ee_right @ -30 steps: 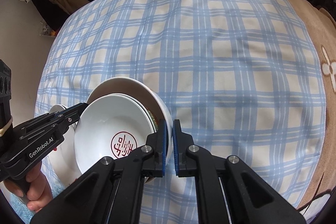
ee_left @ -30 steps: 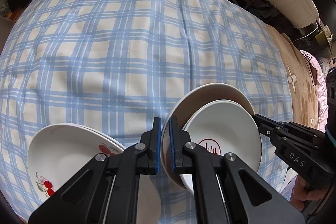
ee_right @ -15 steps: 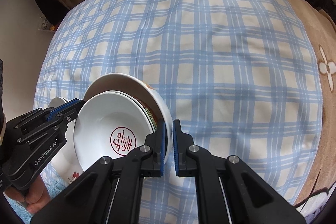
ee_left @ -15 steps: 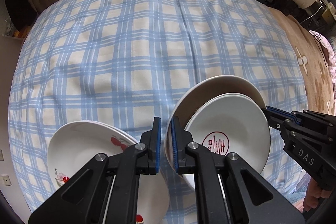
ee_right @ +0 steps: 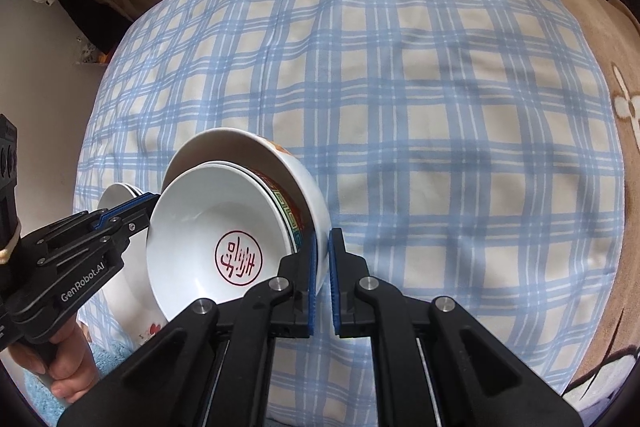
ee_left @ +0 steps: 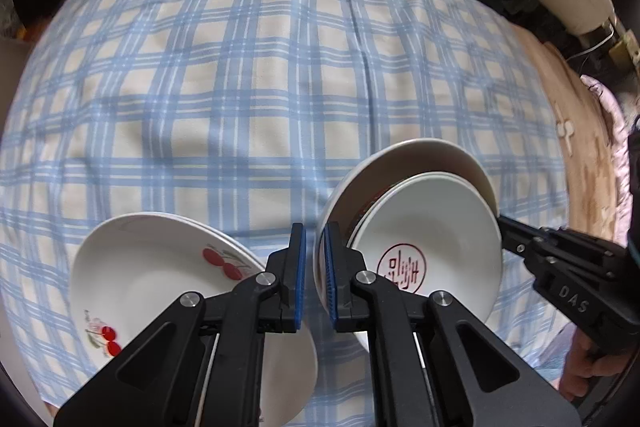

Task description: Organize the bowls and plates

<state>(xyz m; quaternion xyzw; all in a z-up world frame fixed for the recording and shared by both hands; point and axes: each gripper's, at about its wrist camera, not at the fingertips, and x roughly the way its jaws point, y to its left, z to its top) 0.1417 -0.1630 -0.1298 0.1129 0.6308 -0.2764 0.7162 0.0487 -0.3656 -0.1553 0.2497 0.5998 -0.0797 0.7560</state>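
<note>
Both grippers, left (ee_left: 315, 267) marked "GenRobot.AI" and right (ee_right: 320, 263) marked "DAS", clamp the stacked bowls (ee_left: 420, 227) beside cherry plates (ee_left: 160, 283) on the checked bed (ee_left: 260, 67).

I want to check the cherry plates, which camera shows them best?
The left wrist view: the cherry plates lie open there, red cherries visible. The right wrist view shows only slivers of them behind the left gripper.

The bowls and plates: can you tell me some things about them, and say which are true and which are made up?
1. Both grippers, left and right, pinch the big bowl's rim. True.
2. A seal bowl with a red mark sits inside the big bowl. True.
3. The plate has blue flowers. False: red cherries.
4. The checked cloth is green. False: blue and cream.
</note>
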